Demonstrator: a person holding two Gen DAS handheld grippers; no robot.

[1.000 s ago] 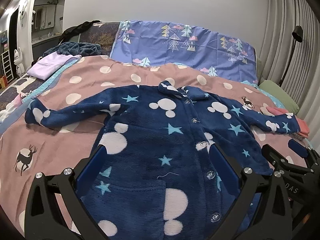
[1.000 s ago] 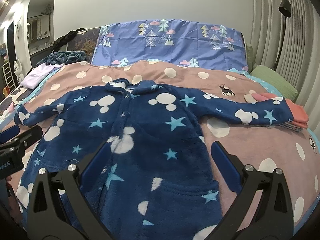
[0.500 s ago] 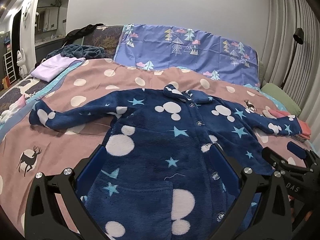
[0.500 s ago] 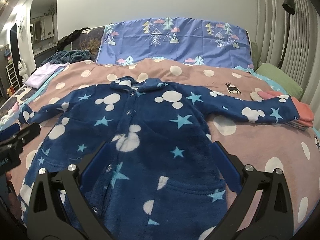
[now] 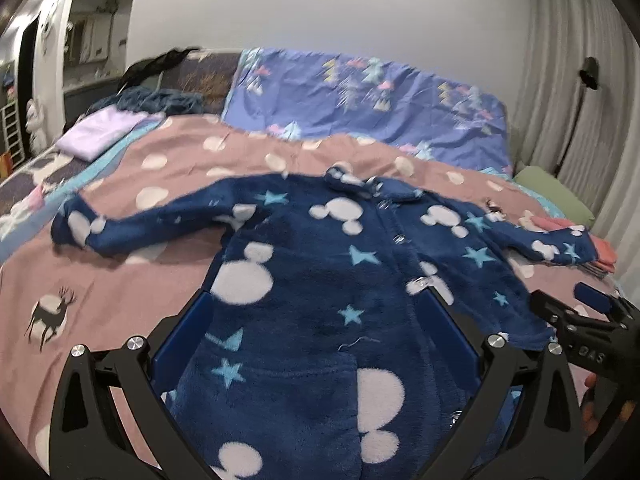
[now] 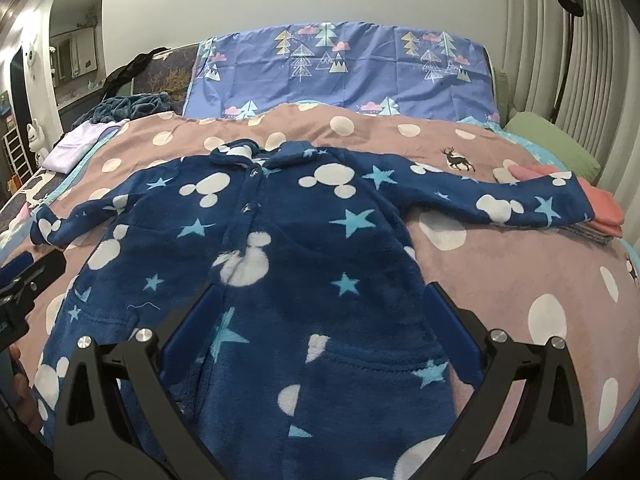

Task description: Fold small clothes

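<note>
Both grippers hang low over the near end of the bed, and both have their jaws spread wide with nothing between them. The left gripper (image 5: 316,328) points up the garment's left half; the right gripper (image 6: 320,320) points up the other half, the two side by side, each catching the other's black frame at the edge of its view. A bit of a hand (image 5: 592,412) shows behind the right one. Under them lies one garment, a navy fleece coat (image 6: 288,248) with white mouse-head shapes and pale blue stars, spread flat, front up, buttoned, collar toward the headboard. Two sleeves, both stretched straight out sideways. Its lower body fills the gap between each pair of blue fingers (image 5: 184,336), though whether they touch the fleece I cannot tell. It rests on a pink spotted bedspread (image 6: 500,272). The right cuff overlaps a small stack of pink folded clothes (image 6: 604,208). Far left, one lilac folded piece (image 5: 100,136); at the head, a blue tree-print cover (image 6: 340,72).
</note>
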